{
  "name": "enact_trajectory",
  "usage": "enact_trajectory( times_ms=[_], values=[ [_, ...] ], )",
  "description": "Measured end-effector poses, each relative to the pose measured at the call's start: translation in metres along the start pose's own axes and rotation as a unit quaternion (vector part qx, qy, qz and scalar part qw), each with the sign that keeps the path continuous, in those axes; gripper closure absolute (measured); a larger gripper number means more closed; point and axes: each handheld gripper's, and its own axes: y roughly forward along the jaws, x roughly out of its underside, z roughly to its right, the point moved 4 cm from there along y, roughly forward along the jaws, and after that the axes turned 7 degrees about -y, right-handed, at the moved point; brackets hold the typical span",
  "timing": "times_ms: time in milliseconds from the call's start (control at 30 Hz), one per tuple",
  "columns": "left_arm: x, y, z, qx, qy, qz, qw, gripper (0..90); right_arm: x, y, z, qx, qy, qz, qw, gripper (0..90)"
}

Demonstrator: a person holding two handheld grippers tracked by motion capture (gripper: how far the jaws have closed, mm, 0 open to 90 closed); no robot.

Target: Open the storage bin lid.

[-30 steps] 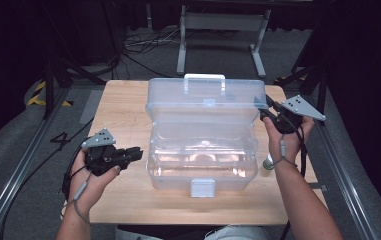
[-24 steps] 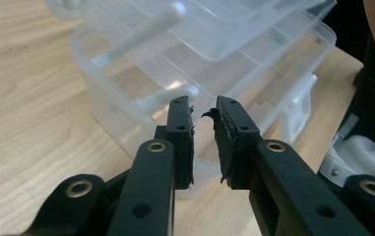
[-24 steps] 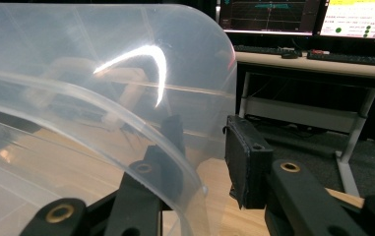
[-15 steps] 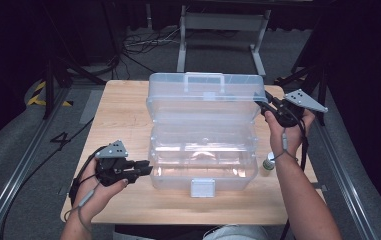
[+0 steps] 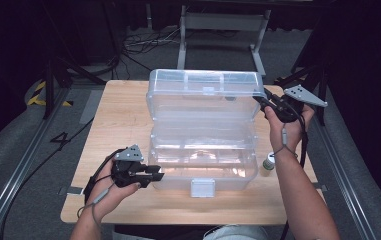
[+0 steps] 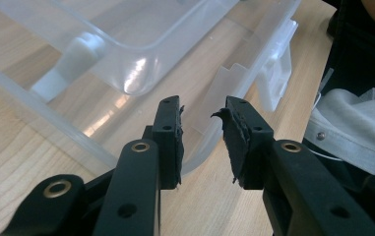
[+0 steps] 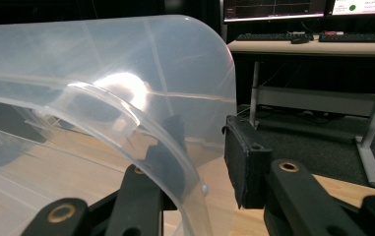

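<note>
two handheld grippers work at a clear plastic box [image 5: 203, 150] standing open near the middle of a pale wooden table [image 5: 113, 115], its lid [image 5: 203, 95] raised upright at the far side. the right gripper [image 5: 264, 101] is at the lid's right edge: in the right gripper view one jaw sits inside the lid's curved corner [image 7: 195, 98], dim behind the cloudy plastic, and the other stands outside it with a gap between pad and wall, so the jaws straddle the edge but i cannot tell whether they press on it. the left gripper [image 5: 158, 175] is at the box's near left corner; in the left gripper view its jaws [image 6: 202, 130] are slightly apart with nothing between them, pointing at the box's rim just beyond. the plastic's glare blurs the inside of the box. a small bottle [image 5: 267, 162] with a green top stands on the table just right of the box, partly hidden behind the right forearm. a white latch [image 5: 202, 187] hangs at the box's front. around the table the room is dark, with grey floor, cables and metal frame legs; the right gripper view shows a desk with monitors [image 7: 303, 7] behind.
</note>
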Motion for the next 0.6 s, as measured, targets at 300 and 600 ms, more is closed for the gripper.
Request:
enact_trajectory(
  times_ms=[300,600],
  values=[
    [0.000,0.008,0.002,0.017,0.002,-0.001,0.9999,69.3,-0.002,0.005,0.003,0.000,0.005,-0.004,1.0000,69.3],
    [0.000,0.011,0.002,0.031,0.018,-0.003,0.9993,69.2,-0.005,0.009,0.004,0.002,-0.002,-0.012,0.9999,69.1]
  ],
)
